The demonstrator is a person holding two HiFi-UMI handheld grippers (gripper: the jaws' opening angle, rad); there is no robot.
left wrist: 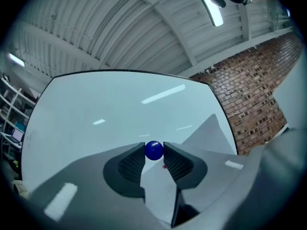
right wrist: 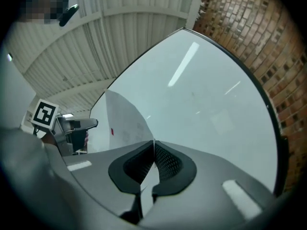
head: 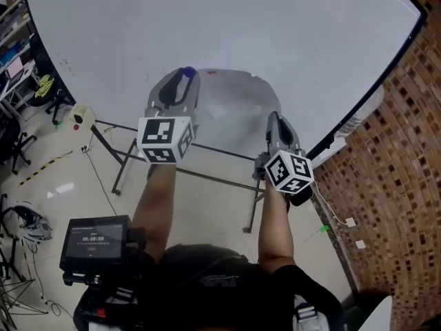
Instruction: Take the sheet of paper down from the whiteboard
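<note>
The white sheet of paper (head: 234,109) hangs in front of the whiteboard (head: 207,26), bowed and loose. My right gripper (head: 273,121) is shut on the sheet's right edge; in the right gripper view the paper (right wrist: 120,121) runs thin between the closed jaws of that gripper (right wrist: 154,146). My left gripper (head: 185,78) is at the sheet's upper left corner, shut on a round blue magnet (head: 188,71). The left gripper view has the blue magnet (left wrist: 154,150) pinched at the fingertips, with the paper (left wrist: 158,188) just below it.
A brick wall (head: 393,185) flanks the whiteboard on the right. The board's metal stand legs (head: 120,164) reach onto the tiled floor. A device with a screen (head: 95,240) sits at the person's lower left, and cables and chairs lie at far left.
</note>
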